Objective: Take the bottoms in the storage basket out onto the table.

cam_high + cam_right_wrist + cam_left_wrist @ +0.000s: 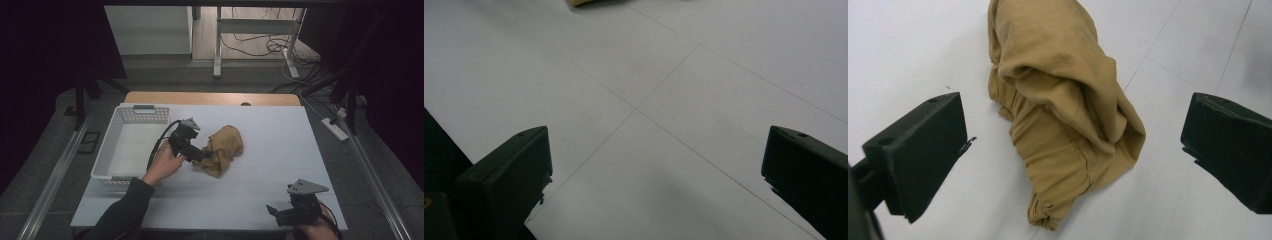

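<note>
A crumpled tan cloth (223,148) lies heaped near the middle of the white table. My left gripper (204,156) is held at the cloth's left edge, pointing into it. In the left gripper view the cloth (1063,110) sits between and beyond the two wide-apart black jaws of the left gripper (1073,160), which is open and holds nothing. My right gripper (274,212) rests near the table's front right edge, far from the cloth. In the right gripper view its jaws stand wide apart over bare table, the right gripper (654,180) open.
A white perforated plastic basket (131,115) stands on the table's left side, just behind my left hand. The table's wooden far edge (215,98) lies beyond. Table legs and cables are on the floor farther back.
</note>
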A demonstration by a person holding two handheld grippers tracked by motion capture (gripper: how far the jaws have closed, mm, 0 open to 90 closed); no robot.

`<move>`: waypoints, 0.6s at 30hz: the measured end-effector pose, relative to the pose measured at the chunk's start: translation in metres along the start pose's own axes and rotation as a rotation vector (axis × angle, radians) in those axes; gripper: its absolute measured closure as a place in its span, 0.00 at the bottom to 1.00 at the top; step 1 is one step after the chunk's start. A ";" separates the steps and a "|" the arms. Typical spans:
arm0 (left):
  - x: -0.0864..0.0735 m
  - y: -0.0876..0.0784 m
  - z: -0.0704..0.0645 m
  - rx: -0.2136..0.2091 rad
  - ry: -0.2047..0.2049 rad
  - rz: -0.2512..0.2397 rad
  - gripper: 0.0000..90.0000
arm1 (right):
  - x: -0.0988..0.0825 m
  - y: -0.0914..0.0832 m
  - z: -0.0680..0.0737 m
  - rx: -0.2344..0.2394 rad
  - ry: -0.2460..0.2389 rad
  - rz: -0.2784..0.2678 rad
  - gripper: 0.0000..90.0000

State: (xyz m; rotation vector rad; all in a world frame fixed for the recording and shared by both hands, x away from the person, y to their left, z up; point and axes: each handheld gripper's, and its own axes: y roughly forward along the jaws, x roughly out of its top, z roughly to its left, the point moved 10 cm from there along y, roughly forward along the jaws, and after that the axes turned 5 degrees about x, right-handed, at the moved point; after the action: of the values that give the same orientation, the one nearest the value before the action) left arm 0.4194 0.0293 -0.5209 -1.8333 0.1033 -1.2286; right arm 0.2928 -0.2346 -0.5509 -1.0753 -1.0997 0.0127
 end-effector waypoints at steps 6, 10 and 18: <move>-0.004 -0.004 0.000 -0.003 0.001 -0.005 0.00 | 0.000 0.000 0.000 0.000 -0.003 0.001 0.00; -0.008 -0.004 0.001 0.018 0.016 0.007 0.00 | 0.000 0.000 0.000 0.001 -0.003 -0.001 0.00; -0.015 -0.008 0.004 0.044 0.014 0.008 0.00 | 0.000 0.000 0.000 0.001 -0.006 0.000 0.00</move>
State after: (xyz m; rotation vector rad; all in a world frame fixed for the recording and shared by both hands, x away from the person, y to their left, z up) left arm 0.4118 0.0441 -0.5265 -1.7850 0.0908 -1.2293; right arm 0.2924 -0.2346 -0.5506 -1.0755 -1.1048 0.0164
